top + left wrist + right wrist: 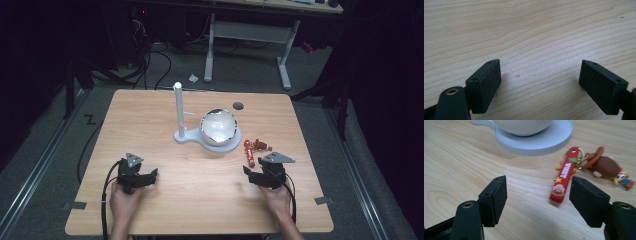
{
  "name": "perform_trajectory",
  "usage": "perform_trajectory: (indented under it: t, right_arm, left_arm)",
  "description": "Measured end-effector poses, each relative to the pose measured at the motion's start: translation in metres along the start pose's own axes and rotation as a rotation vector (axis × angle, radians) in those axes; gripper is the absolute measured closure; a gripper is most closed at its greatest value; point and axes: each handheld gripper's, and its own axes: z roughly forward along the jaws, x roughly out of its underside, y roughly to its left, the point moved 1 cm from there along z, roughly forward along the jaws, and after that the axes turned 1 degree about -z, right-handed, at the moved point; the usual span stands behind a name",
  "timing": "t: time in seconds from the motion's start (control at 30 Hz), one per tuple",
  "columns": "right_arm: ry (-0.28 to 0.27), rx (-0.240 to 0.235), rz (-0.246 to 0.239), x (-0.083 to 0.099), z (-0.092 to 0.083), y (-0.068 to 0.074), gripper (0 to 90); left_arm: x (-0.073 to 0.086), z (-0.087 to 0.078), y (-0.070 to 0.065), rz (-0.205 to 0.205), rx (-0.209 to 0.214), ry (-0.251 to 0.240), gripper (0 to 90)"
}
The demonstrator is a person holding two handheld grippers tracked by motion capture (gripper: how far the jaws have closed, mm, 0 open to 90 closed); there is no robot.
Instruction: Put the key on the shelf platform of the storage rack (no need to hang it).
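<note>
I judge this to be the approach, before any grasp: my right claw [537,195] sits low over the wooden surface [200,185] with its jaws spread wide and nothing between them. The red keychain strap [564,176] lies flat just ahead, nearer my right-hand jaw than the middle of the gap, its far end ringed to a small brown figure charm [607,167]. In the high view the keychain [252,150] lies just in front of my right claw [265,176] and beside the white stand base [235,137], which carries a bowl [218,126] and an upright post [178,107].

Next I would likely ease forward and shift a little toward that jaw's side so the strap sits centred, then lower until the pads straddle it and close across its narrow width.

My left claw [541,82] is equally spread, empty, resting over bare wood well apart from the keychain; in the high view my left claw [135,175] is near the front left.
</note>
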Motion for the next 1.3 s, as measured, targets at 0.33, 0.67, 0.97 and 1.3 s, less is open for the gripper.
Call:
perform_trajectory:
  t: [0.33,0.67,0.97,1.3]
  right_arm:
    - [0.006,0.042,0.005,-0.012,-0.001,-0.024,27.4]
    - [-0.004,0.040,0.033,-0.026,0.005,-0.043,24.0]
    - [0.005,0.019,0.056,-0.036,0.018,-0.055,16.4]
    - [0.056,0.016,0.068,-0.043,0.041,-0.066,10.4]
  left_arm:
    - [0.000,0.000,0.000,-0.002,0.000,-0.001,18.3]
    - [0.000,0.000,0.000,-0.001,-0.001,-0.001,18.3]
    - [0.000,0.000,0.000,-0.002,-0.001,-0.002,18.4]
    - [0.000,0.000,0.000,0.000,0.000,-0.002,18.3]
